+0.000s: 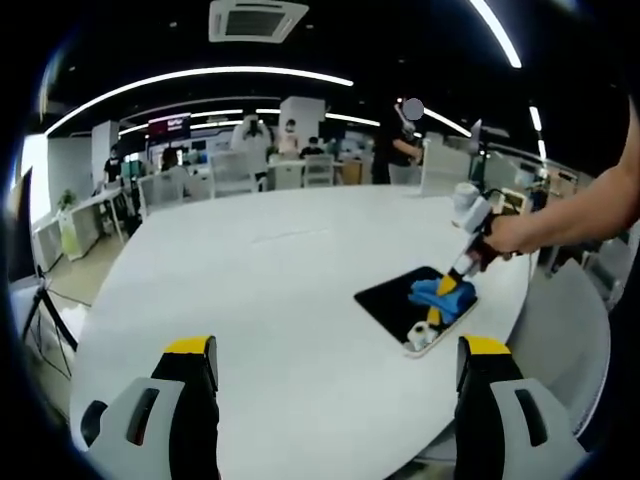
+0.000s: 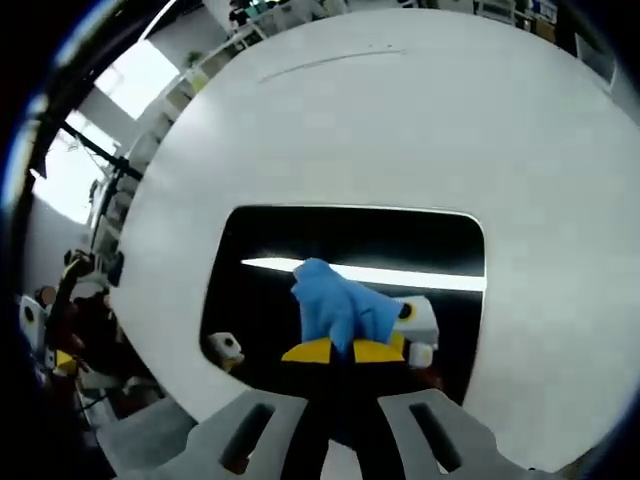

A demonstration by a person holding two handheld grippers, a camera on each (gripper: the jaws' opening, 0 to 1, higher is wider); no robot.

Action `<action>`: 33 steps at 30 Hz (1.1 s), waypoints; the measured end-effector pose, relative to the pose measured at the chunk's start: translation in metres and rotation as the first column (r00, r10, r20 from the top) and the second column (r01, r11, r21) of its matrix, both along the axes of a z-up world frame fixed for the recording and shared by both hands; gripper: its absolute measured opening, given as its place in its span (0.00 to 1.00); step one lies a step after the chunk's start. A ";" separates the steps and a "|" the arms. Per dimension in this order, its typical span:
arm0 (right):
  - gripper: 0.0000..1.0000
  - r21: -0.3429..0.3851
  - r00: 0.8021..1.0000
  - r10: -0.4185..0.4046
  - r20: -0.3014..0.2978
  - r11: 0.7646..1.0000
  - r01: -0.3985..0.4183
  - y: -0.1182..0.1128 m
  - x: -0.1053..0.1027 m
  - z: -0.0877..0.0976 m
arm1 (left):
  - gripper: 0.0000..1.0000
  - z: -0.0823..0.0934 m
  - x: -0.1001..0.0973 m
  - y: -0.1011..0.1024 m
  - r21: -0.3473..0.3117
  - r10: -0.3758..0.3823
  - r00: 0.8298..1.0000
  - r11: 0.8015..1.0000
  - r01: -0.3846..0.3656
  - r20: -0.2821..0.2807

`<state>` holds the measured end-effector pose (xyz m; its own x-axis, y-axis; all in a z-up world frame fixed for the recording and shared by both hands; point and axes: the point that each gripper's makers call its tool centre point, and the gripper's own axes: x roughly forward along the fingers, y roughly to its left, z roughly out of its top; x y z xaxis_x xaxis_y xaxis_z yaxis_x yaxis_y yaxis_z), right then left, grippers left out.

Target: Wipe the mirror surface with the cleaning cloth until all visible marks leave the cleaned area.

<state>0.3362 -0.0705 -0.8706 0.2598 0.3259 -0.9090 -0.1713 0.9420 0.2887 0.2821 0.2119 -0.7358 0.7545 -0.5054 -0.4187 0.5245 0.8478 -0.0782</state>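
**A:** Right gripper view had the mirror [image 2: 260, 250] straight ahead of the jaws: flat dark rectangle, rounded corners, thin pale rim, glossy enough to reflect a ceiling light strip. Cleaning cloth [image 2: 338, 310] was soft, crumpled, blue, bunched between the yellow-tipped jaws of the right gripper [image 2: 345, 350]. Jaws stood narrow, pinched on the cloth, cloth pressed against the glass near the mirror's near edge.

**B:** Anything else on the glass?

**A:** Small white blocky bit [image 2: 225, 347] left of the jaws by the near corner. Couldn't tell what it was.

**B:** Left side?

**A:** Left gripper view showed the left gripper [image 1: 338, 370] with jaws wide apart, nothing between them, grey bodies with yellow-capped tips, hovering over bare tabletop. Mirror [image 1: 385, 298] sat ahead and to the right of those jaws, near the table's edge, with the cloth [image 1: 438, 291] on it.

**B:** Hand pose?

**A:** Person's hand [image 1: 510, 236] came in from the right, forearm roughly level, gripping the right gripper [image 1: 452, 288] and angling it down onto the mirror.

**B:** Surface, room?

**A:** Table [image 1: 260, 300] was big, round, smooth matte white. Beyond it an open office: desks, white chairs [image 1: 232, 172], several people standing at the far side, curved light strips overhead, square ceiling vent [image 1: 257, 20].
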 end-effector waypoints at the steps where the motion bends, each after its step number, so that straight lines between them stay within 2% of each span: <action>1: 0.00 -0.001 1.000 0.002 0.000 1.000 -0.002 0.001 -0.003 0.000 | 1.00 0.000 -0.001 0.000 0.000 -0.002 1.000 1.000 0.002 0.000; 12: 0.00 0.007 1.000 -0.001 -0.008 1.000 0.002 -0.001 -0.017 -0.001 | 1.00 -0.001 -0.007 0.001 -0.005 -0.002 1.000 1.000 0.002 0.005; 18: 0.00 0.044 0.999 -0.037 -0.023 0.998 0.038 -0.007 -0.023 -0.002 | 1.00 0.000 -0.009 -0.002 -0.008 -0.003 1.000 1.000 0.003 0.010; 33: 0.00 0.047 0.997 -0.051 -0.053 0.997 0.054 -0.010 -0.037 -0.003 | 1.00 0.003 -0.009 -0.003 0.000 -0.014 1.000 1.000 0.014 0.016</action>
<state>0.2990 -0.0804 -0.8737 0.2310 0.3569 -0.9052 -0.1058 0.9340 0.3412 0.2735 0.2091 -0.7328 0.7542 -0.5158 -0.4064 0.5373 0.8405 -0.0696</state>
